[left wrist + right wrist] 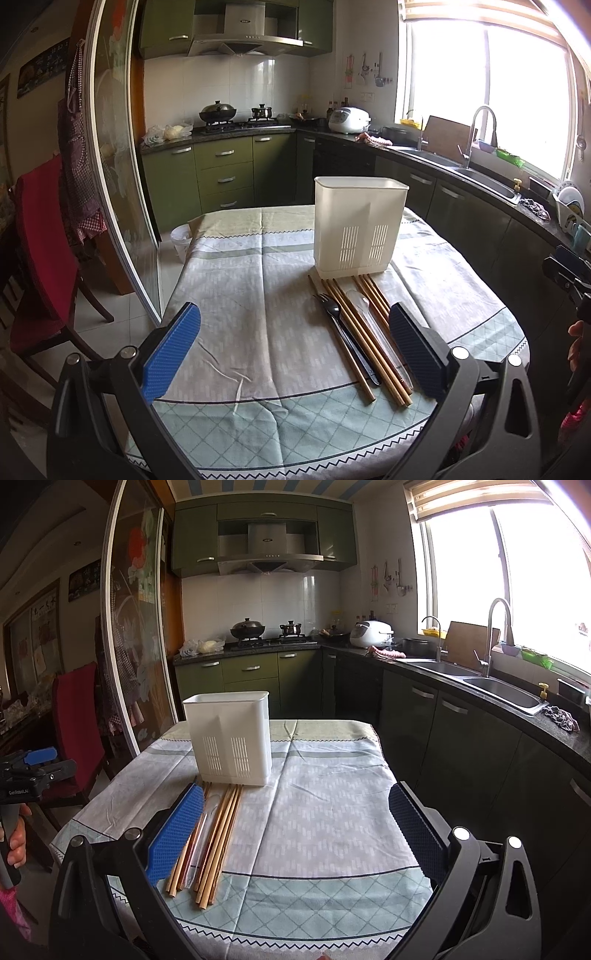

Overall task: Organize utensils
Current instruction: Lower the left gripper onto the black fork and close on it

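Green kitchen cabinets line the far wall and the right side, with a range hood [269,559] above a stove, a white rice cooker [371,634] on the counter, and a double sink [504,690] under a bright window. Nearer stands the worktop [229,295], spread with a pale patterned tablecloth. A red-covered chair [40,254] sits off its left side beside a sliding glass door [136,635].

On the cloth stands a white utensil holder [358,225], upright, with two slotted vent panels on its near face. Directly in front of it, tips close to its base, the utensils lie side by side pointing at the camera: wooden chopsticks [354,332], one black fork [332,314] and one clear plastic spoon [364,314]. The chopsticks overlap, so their exact count cannot be told; there are at least six.

The left tool [291,350] hangs above the near part of the worktop, its blue-padded fingers wide apart and holding nothing; its right finger covers part of the rightmost chopsticks. The right tool [295,834] is likewise spread wide and empty, and its left finger hides the leftmost utensils.

The left wrist view shows the fork plainly, while the right wrist view shows only chopsticks and the clear spoon, the fork being hidden behind the blue pad. The right wrist view also catches the left tool at its left edge with a hand [16,840] gripping its handle; the left wrist view shows the other device and fingertips [576,343] at its right edge.
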Motion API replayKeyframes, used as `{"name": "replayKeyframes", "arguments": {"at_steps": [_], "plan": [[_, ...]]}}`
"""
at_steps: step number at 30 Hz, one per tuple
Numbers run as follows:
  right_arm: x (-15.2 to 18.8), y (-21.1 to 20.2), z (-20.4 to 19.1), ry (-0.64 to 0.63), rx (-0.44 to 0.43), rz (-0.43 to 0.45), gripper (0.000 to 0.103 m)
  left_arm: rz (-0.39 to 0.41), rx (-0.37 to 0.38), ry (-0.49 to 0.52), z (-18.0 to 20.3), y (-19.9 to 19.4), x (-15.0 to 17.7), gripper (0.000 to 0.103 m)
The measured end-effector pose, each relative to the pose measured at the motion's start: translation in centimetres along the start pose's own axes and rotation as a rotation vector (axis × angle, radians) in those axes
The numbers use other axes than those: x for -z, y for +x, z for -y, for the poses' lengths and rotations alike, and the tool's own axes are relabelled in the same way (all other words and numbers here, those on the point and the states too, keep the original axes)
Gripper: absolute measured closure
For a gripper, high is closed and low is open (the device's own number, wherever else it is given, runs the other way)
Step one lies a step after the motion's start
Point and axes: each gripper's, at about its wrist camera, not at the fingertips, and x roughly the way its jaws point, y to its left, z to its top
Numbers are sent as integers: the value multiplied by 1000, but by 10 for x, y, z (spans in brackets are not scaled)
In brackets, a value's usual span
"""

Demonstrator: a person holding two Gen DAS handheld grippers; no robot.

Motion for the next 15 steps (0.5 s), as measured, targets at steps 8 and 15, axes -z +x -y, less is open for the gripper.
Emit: {"name": "replayKeyframes", "arguments": {"at_steps": [8,15], "plan": [[0,50,24,38,5,-158,4,-215,39,-22,26,64,-14,6],[-12,71,23,-14,-9,-168,4,-446,100,-113,39,132,-15,6]]}}
